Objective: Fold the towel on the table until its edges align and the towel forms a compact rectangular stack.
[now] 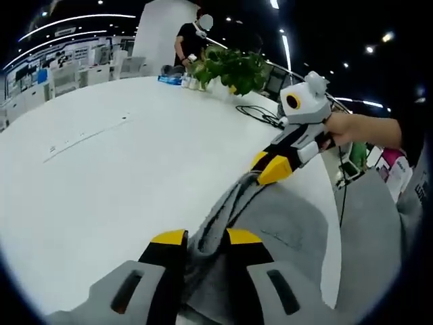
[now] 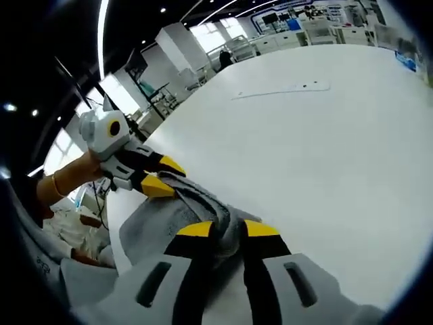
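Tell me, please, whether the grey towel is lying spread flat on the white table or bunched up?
Bunched up: the grey fabric towel rises in ridged folds off the white table, pinched between both the left tool and the right tool.

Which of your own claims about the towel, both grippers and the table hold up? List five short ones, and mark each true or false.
1. The left gripper has grey towel bunched between its jaws. True.
2. The right gripper hangs open well above the towel. False: its jaws are closed on a fold of the towel.
3. The towel already lies as a neat rectangular stack. False: it is crumpled and gathered between the two grippers.
4. A leafy green plant stands at the far side of the white table. True.
5. The towel is bright red. False: it is grey.
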`<state>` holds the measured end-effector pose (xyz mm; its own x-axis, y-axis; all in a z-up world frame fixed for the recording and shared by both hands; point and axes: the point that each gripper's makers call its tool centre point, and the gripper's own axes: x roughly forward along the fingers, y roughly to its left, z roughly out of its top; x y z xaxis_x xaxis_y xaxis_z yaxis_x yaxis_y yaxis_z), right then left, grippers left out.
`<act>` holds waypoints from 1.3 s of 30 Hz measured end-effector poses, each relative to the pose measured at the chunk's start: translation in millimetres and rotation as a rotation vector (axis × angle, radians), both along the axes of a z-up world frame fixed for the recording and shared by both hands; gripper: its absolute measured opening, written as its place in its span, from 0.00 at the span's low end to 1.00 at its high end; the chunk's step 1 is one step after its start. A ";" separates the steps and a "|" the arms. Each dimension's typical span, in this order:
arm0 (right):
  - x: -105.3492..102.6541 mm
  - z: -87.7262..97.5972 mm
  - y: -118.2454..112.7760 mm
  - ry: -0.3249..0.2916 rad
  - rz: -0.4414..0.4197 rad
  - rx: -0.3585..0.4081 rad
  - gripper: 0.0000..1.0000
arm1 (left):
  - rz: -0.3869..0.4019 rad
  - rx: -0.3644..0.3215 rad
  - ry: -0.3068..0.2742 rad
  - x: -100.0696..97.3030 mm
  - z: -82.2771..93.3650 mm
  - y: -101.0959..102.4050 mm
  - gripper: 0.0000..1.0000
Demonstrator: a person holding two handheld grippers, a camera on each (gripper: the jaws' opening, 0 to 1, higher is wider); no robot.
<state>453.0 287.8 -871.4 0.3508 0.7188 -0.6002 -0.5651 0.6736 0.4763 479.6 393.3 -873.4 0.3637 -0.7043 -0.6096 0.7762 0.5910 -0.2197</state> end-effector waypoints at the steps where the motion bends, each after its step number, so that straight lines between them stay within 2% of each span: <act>1: -0.7 1.9 -0.7 -0.003 -0.001 0.001 0.16 | 0.029 -0.006 -0.027 5.7 6.6 3.9 0.23; 5: 0.8 6.3 -8.8 -0.021 -0.007 -0.015 0.17 | 0.121 -0.024 -0.116 23.8 30.6 19.3 0.23; 8: 0.5 11.3 -13.4 -0.029 -0.020 -0.022 0.18 | 0.171 -0.029 -0.144 31.8 41.2 29.5 0.22; 11: -0.2 18.7 -16.4 -0.042 -0.031 -0.021 0.18 | 0.213 -0.036 -0.161 31.3 54.5 40.1 0.22; 14: -3.8 24.1 -18.0 -0.054 -0.025 -0.026 0.19 | 0.205 -0.028 -0.161 23.8 58.9 45.1 0.24; 17: -8.3 24.3 -21.3 -0.060 -0.017 -0.038 0.19 | 0.175 -0.001 -0.174 12.5 55.5 48.8 0.26; 21: -12.8 19.4 -30.8 -0.073 -0.001 -0.079 0.21 | 0.176 0.017 -0.138 -0.4 43.3 54.6 0.30; 28: -36.2 17.5 -32.9 -0.094 0.059 -0.097 0.26 | 0.149 0.020 -0.092 -30.4 24.7 56.8 0.45; 34: -45.5 12.4 -34.5 -0.102 0.100 -0.065 0.31 | 0.109 -0.022 -0.054 -64.5 17.3 48.7 0.50; 39: -63.9 10.8 -25.6 -0.109 0.167 -0.043 0.37 | 0.074 -0.016 -0.051 -91.2 11.9 42.0 0.58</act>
<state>389.1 262.2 -860.6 0.2937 0.7470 -0.5964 -0.7174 0.5846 0.3789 388.4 435.3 -861.5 0.4456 -0.6836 -0.5781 0.7408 0.6441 -0.1906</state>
